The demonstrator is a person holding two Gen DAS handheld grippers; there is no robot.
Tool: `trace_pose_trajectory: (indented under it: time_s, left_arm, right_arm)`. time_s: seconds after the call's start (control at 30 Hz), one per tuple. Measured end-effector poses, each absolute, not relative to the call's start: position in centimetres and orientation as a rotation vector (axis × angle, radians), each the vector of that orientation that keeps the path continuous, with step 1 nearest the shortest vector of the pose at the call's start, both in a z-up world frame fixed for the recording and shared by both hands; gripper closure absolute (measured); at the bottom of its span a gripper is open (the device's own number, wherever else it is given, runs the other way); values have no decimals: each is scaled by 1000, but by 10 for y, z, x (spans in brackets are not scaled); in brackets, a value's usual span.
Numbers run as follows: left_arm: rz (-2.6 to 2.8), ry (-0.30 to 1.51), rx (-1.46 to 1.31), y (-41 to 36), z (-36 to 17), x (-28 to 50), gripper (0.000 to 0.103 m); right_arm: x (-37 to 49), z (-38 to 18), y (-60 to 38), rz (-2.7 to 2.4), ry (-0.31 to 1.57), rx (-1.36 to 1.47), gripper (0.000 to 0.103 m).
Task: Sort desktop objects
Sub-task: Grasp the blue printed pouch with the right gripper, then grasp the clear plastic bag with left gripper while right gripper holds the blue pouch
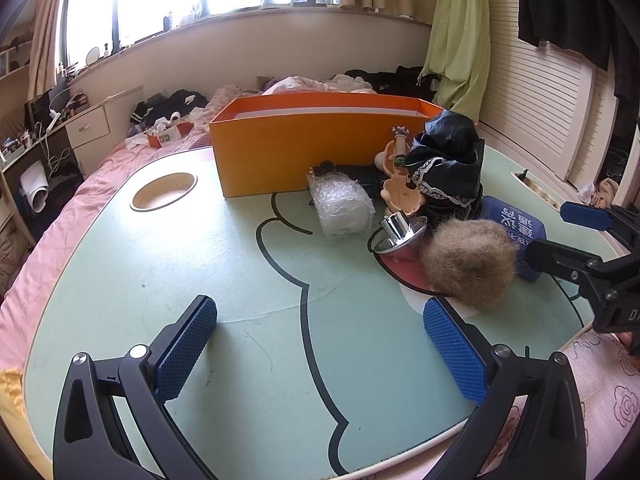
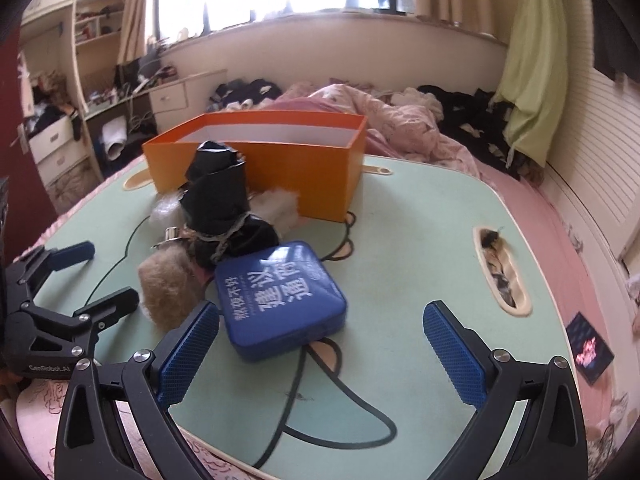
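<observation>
We held both jaws open: right gripper (image 2: 320, 354) near the blue tin (image 2: 282, 298), orange box (image 2: 256, 168) waiting at far side.

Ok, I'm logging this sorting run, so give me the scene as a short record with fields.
surface: green lap table on a bed
container: orange box, open top, at the table's far side
clutter: brown fur ball, blue tin, silver funnel, bubble-wrap bundle, black cloth doll
left gripper: open, empty
right gripper: open, empty, near blue tin
</observation>
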State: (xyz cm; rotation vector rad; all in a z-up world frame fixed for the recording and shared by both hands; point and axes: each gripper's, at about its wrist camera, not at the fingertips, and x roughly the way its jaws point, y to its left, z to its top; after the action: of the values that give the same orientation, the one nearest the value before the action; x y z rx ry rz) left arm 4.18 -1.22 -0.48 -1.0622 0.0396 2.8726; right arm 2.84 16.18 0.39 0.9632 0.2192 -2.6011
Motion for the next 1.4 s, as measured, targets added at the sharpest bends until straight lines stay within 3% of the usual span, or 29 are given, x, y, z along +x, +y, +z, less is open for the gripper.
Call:
trace_pose_trajectory:
  time_s: [0.33, 0.47, 0.8, 1.13, 1.33, 1.4]
  left_arm:
    - [2873, 38, -1060, -12, -5, 42, 0]
    - [2873, 38, -1059, -12, -5, 42, 0]
    - [2871, 37, -1059, -14, -5, 43, 0]
    - [2857, -1, -1036, -20, 5, 39, 1]
    - [2923, -36, -900, -31, 46, 18, 7]
    - [2848, -99, -984, -33, 49, -7, 24]
  right_arm:
    - [-3, -3, 140, -2487, 264, 1072, 0]
    - [3, -12, 136, -2464, 256, 1059, 28]
    - [28, 0, 169, -2600, 69, 847, 28]
    - [29, 4, 184, -2618, -60, 828, 28]
    - [29, 5, 185, -2615, -53, 832, 28]
    - [29, 5, 185, -2614, -56, 834, 28]
